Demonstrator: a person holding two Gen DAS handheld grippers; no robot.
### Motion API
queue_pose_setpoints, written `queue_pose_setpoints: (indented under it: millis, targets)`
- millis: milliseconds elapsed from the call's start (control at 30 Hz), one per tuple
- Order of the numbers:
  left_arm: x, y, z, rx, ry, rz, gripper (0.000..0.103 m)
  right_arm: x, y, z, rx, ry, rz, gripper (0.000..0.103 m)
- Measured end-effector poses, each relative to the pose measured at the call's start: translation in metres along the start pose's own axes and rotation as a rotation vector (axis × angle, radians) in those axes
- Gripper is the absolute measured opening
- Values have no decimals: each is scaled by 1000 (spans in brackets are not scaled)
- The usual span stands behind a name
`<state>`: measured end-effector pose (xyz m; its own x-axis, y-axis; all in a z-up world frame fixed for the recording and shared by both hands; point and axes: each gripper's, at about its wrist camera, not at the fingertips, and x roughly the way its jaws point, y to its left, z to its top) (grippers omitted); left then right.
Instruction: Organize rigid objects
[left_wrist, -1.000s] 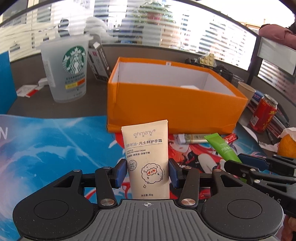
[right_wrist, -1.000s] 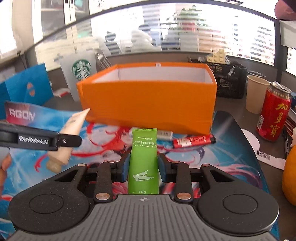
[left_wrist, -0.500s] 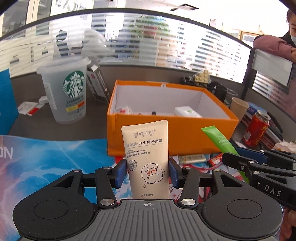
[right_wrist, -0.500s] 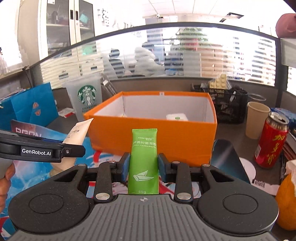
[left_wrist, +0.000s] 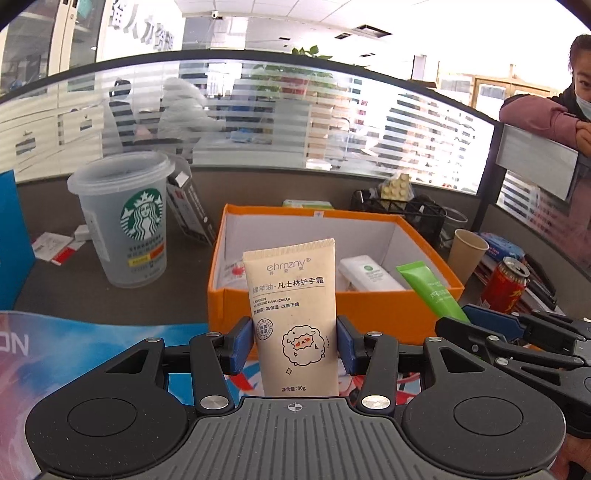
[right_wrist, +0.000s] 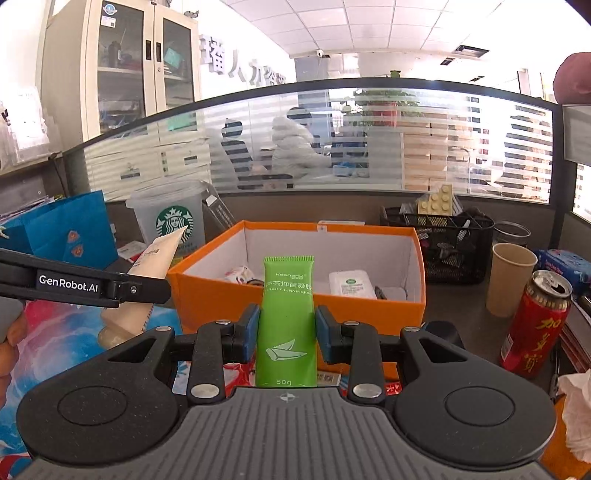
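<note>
Plainly, left claw (left_wrist: 295, 341) clamped on "ehmznv" hand cream (left_wrist: 293, 317), right claw (right_wrist: 287, 334) on green "50g" tube (right_wrist: 287, 325).

Both views are brightly and evenly lit by daylight from beyond the striped glass partition (left_wrist: 295, 122) and by ceiling panels (right_wrist: 424, 33). The upper right corners are overexposed to near white, washing out detail there. Shadows on the desk are soft; the orange box (right_wrist: 295, 295) shows a shaded near wall and a pale, well-lit interior. Fisheye distortion bends the partition rail into an arc, and dark vignetting cuts the frame corners. Foreground print on the cream tube (left_wrist: 293, 314) and green tube (right_wrist: 287, 325) reads sharp. Figures behind the glass are hazy. No motion blur is evident.
</note>
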<state>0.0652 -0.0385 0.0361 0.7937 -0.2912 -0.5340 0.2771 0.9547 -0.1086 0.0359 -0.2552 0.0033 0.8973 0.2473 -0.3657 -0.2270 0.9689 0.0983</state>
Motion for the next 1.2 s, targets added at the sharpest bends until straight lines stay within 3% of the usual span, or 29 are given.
queue_pose_setpoints:
  millis: [433,1200]
  targets:
    - [7,-9,42,34,-54,6,45,7,-6,23,-11,-28,6,30]
    - [57,-18,95,84,-55,19,46,41,-37,68,-11,-41,-32,30]
